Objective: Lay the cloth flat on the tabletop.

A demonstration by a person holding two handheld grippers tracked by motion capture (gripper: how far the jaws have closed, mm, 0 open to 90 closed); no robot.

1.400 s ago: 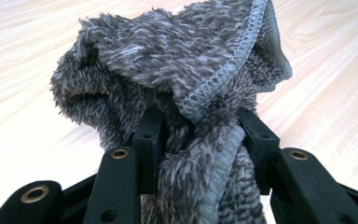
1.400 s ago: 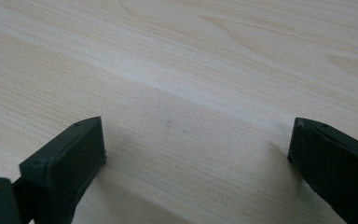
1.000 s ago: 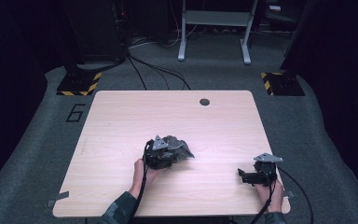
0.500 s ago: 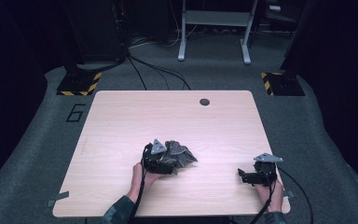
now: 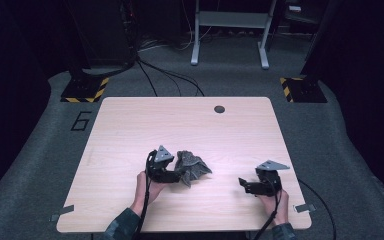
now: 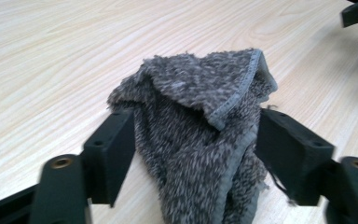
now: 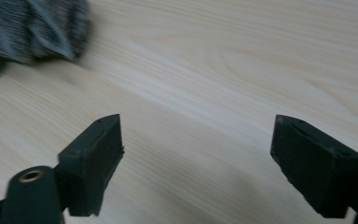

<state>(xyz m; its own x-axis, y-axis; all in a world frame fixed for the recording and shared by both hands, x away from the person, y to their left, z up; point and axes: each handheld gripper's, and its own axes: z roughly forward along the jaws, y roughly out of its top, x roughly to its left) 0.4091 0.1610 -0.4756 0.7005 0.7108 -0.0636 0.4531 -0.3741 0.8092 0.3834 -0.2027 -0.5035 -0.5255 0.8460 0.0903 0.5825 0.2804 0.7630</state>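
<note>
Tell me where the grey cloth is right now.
In the high view the grey cloth lies bunched on the table, left of centre near the front, right against the left gripper; in the left gripper view it sits between that gripper's jaws.

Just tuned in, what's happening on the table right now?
A person works at a wooden table with a gripper in each hand. The left gripper has a crumpled grey towel bunched between its jaws, which have just been closing again after opening; the cloth fills the gap and touches both pads. The right gripper stands apart to the right, jaws open over bare wood with nothing between them, though they have just been narrowing.
</note>
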